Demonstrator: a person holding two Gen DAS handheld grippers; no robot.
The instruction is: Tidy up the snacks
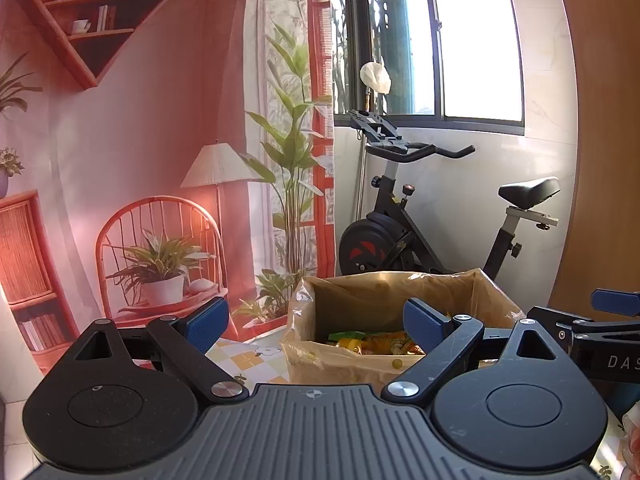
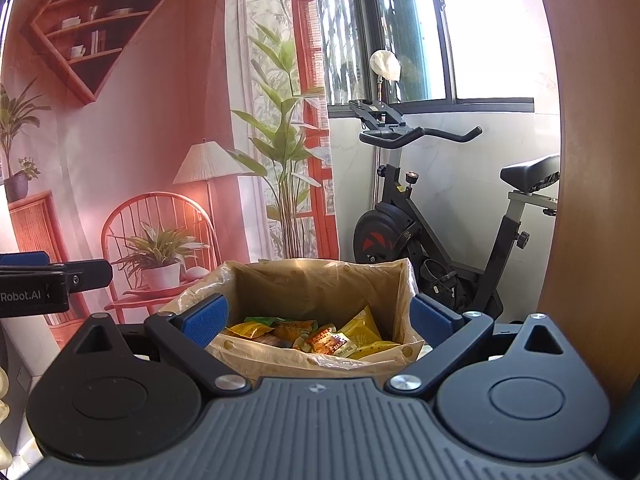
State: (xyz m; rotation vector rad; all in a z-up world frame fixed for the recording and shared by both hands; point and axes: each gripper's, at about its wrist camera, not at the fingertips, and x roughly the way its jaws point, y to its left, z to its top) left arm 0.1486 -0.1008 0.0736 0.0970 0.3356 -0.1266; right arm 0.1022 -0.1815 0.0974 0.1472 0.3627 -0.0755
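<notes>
two open grippers in front of a box of snacks

a printed backdrop [image 1: 140,140] of a pink room with shelves, a lamp and a chair fills the left of both views, and an exercise bike [image 1: 420,232] stands under the window on the right.

in front of these sits a cardboard box [image 2: 320,280], lined with a clear plastic bag [image 2: 192,300] folded over its rim. the box stands on a table with a checked, flowered cloth [image 1: 248,356].

the left gripper [image 1: 316,322] is held near the box, a little to its left — its jaws are wide apart with nothing between them. the right gripper [image 2: 318,318] faces the box head-on, jaws likewise spread and empty, one blue pad on either side of the opening.

inside the box lie the snacks [image 2: 316,336] — small yellow, orange and green packets heaped loosely on the bottom.
</notes>
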